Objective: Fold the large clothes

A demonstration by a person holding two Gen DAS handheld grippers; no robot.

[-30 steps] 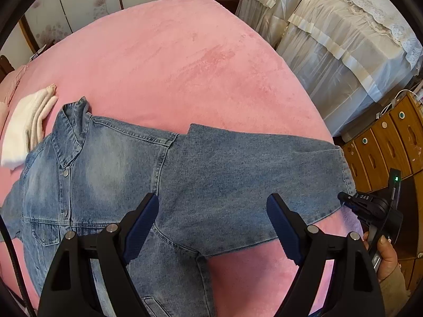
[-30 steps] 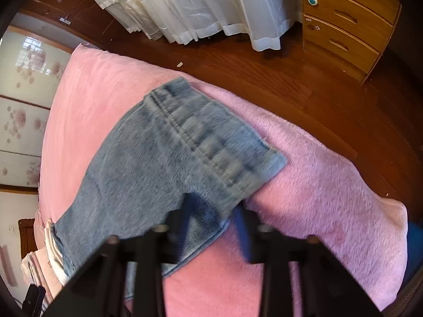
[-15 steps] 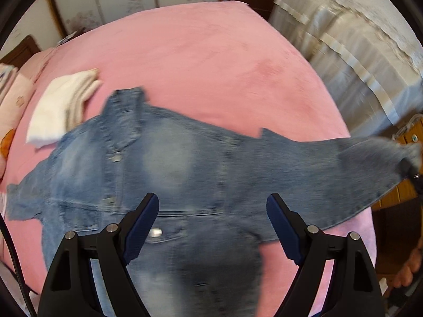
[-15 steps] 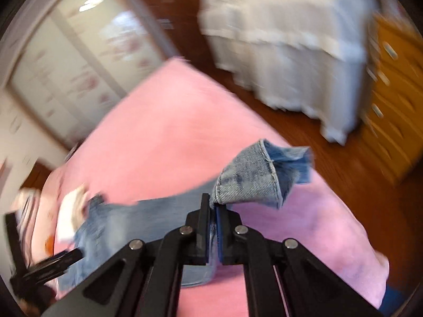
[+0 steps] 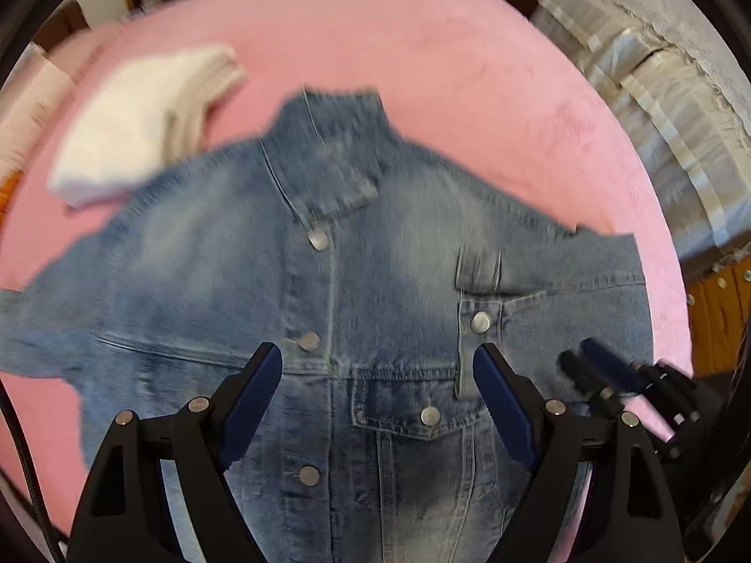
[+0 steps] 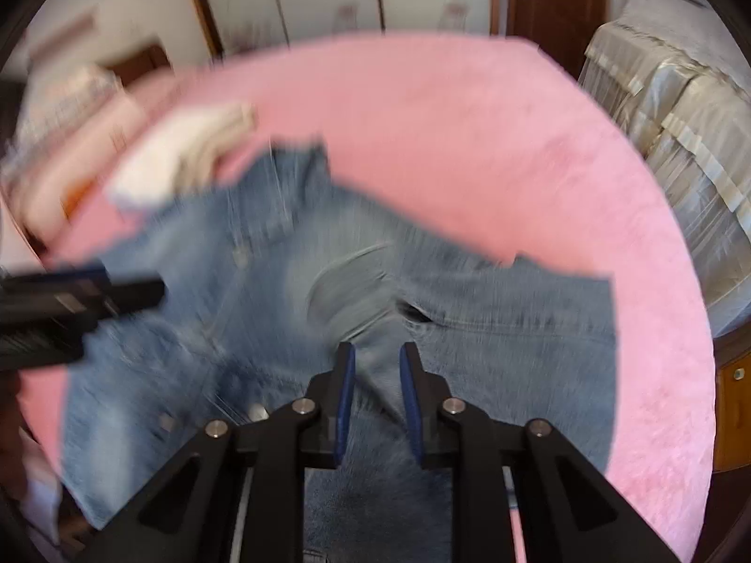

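Jacket [image 5: 375, 291] lies front up mid-frame on pink bed [image 5: 469, 70]; sleeve at right is folded in over chest. Right gripper [image 6: 374, 370] has just been opening, nothing clamped. Left gripper [image 5: 378, 389] wide apart, empty. Next: fold sleeve at left in.

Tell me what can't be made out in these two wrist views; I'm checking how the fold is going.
- Blue denim jacket hem: cut off by the bottom edge and hidden behind the left claw, left wrist view.
- Jacket's sleeve end at the left: runs off the picture edge, left wrist view.
- Folded-over sleeve: motion blur smears how its layers lie, right wrist view.
- Folded white cloth on the pink blanket: too blurred to identify.
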